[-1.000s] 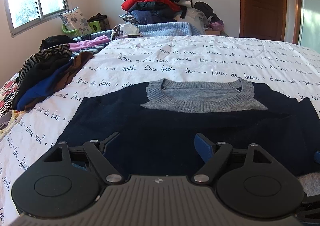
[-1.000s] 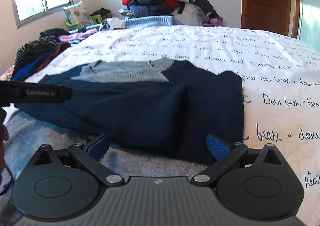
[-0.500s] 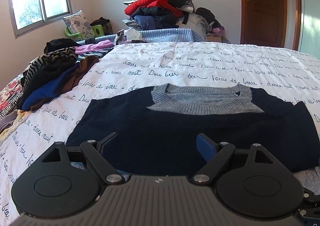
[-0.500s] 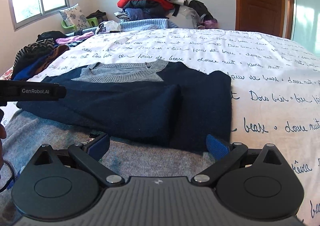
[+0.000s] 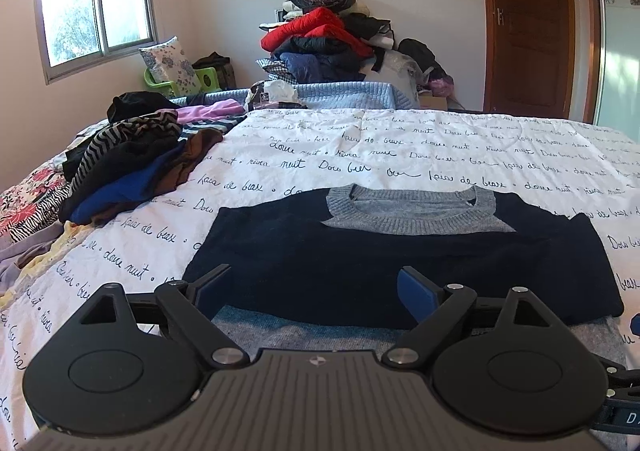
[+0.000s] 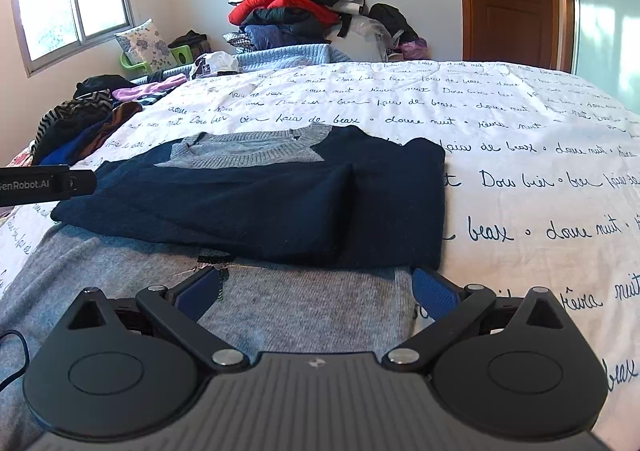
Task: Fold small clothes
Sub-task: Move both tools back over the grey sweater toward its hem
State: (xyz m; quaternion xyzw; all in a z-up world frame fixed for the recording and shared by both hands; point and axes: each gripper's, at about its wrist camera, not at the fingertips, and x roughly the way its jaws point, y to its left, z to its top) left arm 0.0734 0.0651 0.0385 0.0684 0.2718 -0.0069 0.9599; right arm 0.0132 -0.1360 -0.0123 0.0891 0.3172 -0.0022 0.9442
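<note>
Left wrist view
Left gripper (image 5: 314, 293): lower centre of frame, fingers spread wide, nothing between them.
Sweater (image 5: 400, 259): centre of frame, navy with a grey collar, lying flat on the bedspread; sleeves folded in across the body, grey hem part showing at the bottom, between the fingers.
Bedspread (image 5: 460, 155): white with dark script lettering, filling the middle of the frame.
Loose clothes (image 5: 128, 167): left of frame, a striped, blue and brown heap on the bed's edge.
Clothes pile (image 5: 328, 43): upper centre, red and dark garments stacked against the wall.
Window (image 5: 96, 7): upper left.
Door (image 5: 536, 23): upper right, brown wood.

Right wrist view
Right gripper (image 6: 316, 291): lower centre, fingers spread wide, gripping nothing, above the grey hem part.
Sweater (image 6: 280, 203): centre left, navy folded sleeves lying over the grey lower part; collar toward the upper centre.
Left gripper (image 6: 44, 184): left edge, only a dark lettered part visible beside the sweater; its opening cannot be told here.
Bedspread (image 6: 540, 171): right half of frame.
Clothes pile (image 6: 296, 11): upper centre.
</note>
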